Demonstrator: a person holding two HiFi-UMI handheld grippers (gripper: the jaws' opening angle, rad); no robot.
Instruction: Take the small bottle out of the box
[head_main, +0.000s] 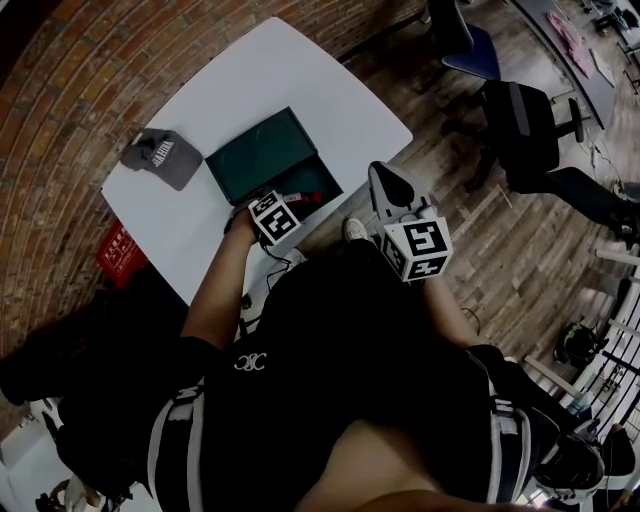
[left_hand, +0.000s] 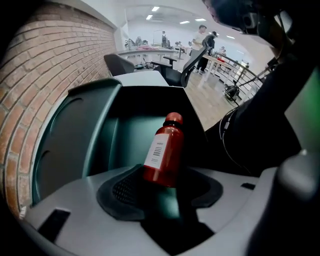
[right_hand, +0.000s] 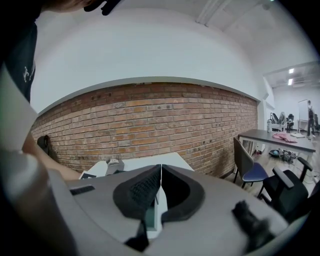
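Note:
The small red bottle (left_hand: 164, 150), with a white barcode label and a red cap, lies tilted in the near right corner of the open dark green box (left_hand: 75, 145). My left gripper (left_hand: 162, 187) is at the bottle's base, with its two pads close against the sides. In the head view the bottle (head_main: 312, 197) shows red at the box's (head_main: 262, 155) near corner, just past my left gripper (head_main: 293, 204). My right gripper (head_main: 383, 178) hangs off the table's edge, above the person's lap. Its pads (right_hand: 145, 190) meet with nothing between them.
The box sits on a white table (head_main: 300, 70) against a brick wall. A grey cap (head_main: 160, 155) lies left of the box. A red object (head_main: 118, 250) stands on the floor by the table. Office chairs (head_main: 520, 120) stand on the wooden floor at the right.

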